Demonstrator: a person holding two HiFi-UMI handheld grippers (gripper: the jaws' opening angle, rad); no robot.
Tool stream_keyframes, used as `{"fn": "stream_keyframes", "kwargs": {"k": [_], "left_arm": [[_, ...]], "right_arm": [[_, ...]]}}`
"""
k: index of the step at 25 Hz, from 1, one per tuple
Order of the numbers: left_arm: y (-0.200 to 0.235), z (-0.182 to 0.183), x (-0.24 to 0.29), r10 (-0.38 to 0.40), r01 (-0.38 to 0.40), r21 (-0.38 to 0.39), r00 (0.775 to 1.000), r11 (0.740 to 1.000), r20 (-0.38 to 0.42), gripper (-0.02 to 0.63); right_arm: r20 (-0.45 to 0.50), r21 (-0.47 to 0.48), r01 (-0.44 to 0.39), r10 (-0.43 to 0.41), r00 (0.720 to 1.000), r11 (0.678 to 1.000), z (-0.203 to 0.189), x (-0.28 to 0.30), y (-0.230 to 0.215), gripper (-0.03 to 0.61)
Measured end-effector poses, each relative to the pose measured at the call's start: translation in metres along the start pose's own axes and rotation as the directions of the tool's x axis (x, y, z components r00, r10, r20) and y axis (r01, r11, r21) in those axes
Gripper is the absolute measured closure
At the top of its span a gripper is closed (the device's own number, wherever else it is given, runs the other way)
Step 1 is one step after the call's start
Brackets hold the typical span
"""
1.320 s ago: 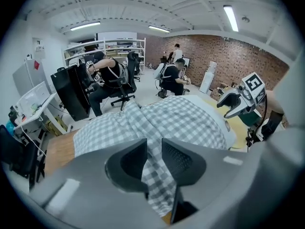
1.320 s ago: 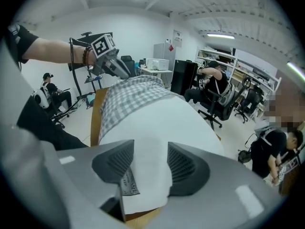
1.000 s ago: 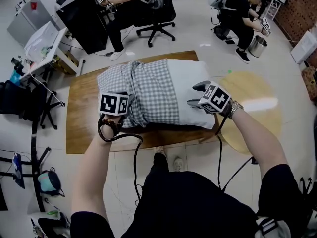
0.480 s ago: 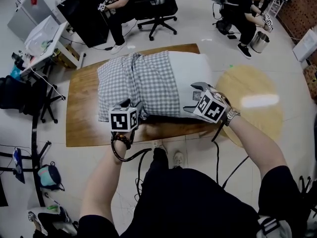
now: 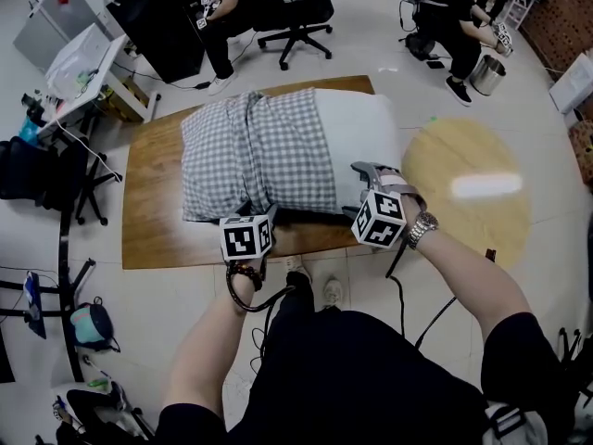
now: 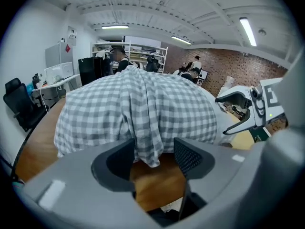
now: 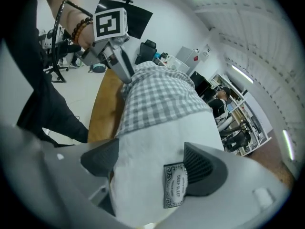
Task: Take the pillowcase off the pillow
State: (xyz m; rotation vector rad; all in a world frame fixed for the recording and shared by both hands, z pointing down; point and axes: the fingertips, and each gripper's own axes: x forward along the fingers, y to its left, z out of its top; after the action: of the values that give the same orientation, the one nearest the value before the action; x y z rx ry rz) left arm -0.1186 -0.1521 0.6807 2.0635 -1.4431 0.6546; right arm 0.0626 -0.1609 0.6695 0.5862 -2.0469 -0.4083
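Left claw [image 5: 263, 214]: tilted down, just opening, pillowcase [image 5: 259, 151] fold loose between | Right claw [image 5: 363, 189]: tilted down, just opening, astride pillow [image 5: 357, 137], ungripped

Your left claw [image 6: 153, 157], jaws just opening: a hanging pillowcase [image 5: 259, 146] fold sits between them, bare surface [image 5: 153, 221] beneath and off to your left. Your right claw [image 7: 150, 165], jaws just spread wide: the pillow [image 5: 357, 133] end fills the gap.

"How many of each?"
"One pillow [image 5: 357, 133], one checked pillowcase [image 5: 255, 151], one wooden bench [image 5: 153, 216]."
"Grippers?"
"Two: left gripper [image 5: 262, 216], right gripper [image 5: 361, 191]. Also two seated people: far-left person [image 5: 232, 3], far-right person [image 5: 452, 15]."
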Motion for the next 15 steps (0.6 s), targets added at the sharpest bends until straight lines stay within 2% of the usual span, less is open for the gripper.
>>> {"fn": "stream_keyframes", "kwargs": {"k": [5,8,13,15], "left_arm": [[0.0,-0.021,0.021,-0.018,0.017,-0.018,0.998,1.0,-0.058,0.357],[0.005,-0.028,0.027,0.006,-0.008,-0.017,0.997,1.0,-0.081,0.403],[0.013,-0.026,0.029,0.024,-0.025,-0.012,0.998,1.0,-0.061,0.583],[0.017,-0.027,0.027,0.027,-0.029,-0.023,0.998,0.999,-0.054,0.598]], "right_arm": [[-0.048,-0.082,0.043,-0.047,0.998,0.996,-0.014,0.02,0.003,0.155],[-0.062,-0.103,0.077,-0.084,0.995,0.992,-0.019,0.026,0.0,0.166],[-0.062,-0.121,0.151,-0.159,0.985,0.981,-0.023,0.026,-0.007,0.311],[-0.053,-0.132,0.185,-0.193,0.98,0.974,-0.026,0.023,-0.011,0.37]]}}
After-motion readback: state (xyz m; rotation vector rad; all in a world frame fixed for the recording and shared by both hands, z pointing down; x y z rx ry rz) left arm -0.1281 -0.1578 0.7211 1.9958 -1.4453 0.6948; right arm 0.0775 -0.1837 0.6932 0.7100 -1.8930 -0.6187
